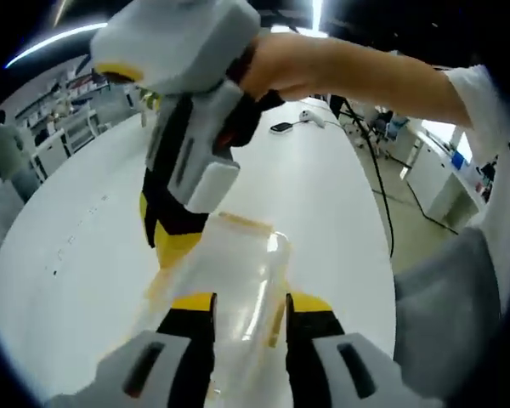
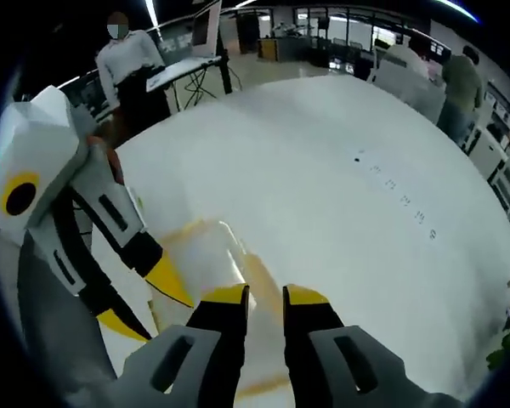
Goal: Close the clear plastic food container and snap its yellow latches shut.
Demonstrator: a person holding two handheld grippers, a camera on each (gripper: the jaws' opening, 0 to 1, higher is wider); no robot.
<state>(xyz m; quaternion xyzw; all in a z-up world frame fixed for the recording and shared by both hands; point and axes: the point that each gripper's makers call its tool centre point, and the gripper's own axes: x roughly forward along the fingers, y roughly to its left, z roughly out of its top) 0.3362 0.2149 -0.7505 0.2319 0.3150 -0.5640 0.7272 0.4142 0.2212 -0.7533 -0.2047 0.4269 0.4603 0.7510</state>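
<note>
**An open-plan lab or office workspace**

A broad white worktop (image 2: 340, 161) runs through a large room lit by ceiling light strips (image 1: 316, 15). Beyond its far edge stand desks carrying monitors (image 2: 206, 27), with a person (image 2: 129, 64) beside them. Shelving and white cabinets (image 1: 64, 127) line one side. Black cables (image 1: 376, 170) trail over the worktop's edge toward the floor.

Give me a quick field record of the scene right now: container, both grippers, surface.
container: clear plastic container with yellow latches, lying on the white table
left gripper: left gripper at the container's near end, jaws narrowly apart; grip unclear
right gripper: right gripper over the container, jaws nearly together; whether it clamps anything is unclear
latches: state too blurred to tell
background: person standing at a desk
</note>
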